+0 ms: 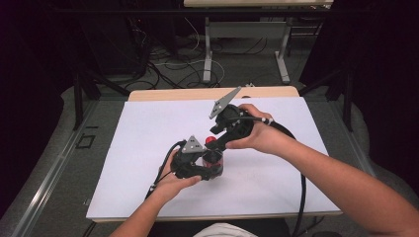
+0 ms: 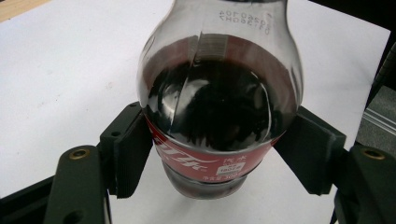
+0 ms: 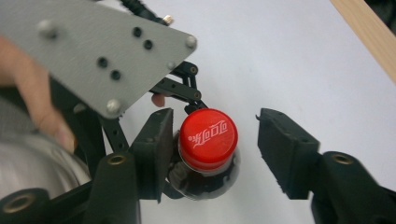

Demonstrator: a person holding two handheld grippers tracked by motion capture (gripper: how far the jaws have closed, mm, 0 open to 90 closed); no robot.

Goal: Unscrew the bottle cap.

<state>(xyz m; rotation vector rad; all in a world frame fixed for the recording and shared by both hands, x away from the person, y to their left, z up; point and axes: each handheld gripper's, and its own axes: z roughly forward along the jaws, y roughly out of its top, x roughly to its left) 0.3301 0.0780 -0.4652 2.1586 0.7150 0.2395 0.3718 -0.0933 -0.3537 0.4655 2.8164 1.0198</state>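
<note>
Small cola bottle point(image 2: 219, 107) upright on white worktop point(image 1: 148, 128), left tongs point(image 2: 219, 154) clamped around its labelled body, right tongs point(image 3: 212, 149) parted around red cap point(image 3: 208, 137), one pad beside it, other clear

White-covered table point(image 1: 148, 128) with bare wood edge point(image 1: 163, 94) at far side. Grey floor point(image 1: 59, 163) around. Second table's grey metal legs point(image 1: 208, 49) beyond, loose cables point(image 1: 168, 66) beneath. Dark surroundings, light falling from above.
</note>
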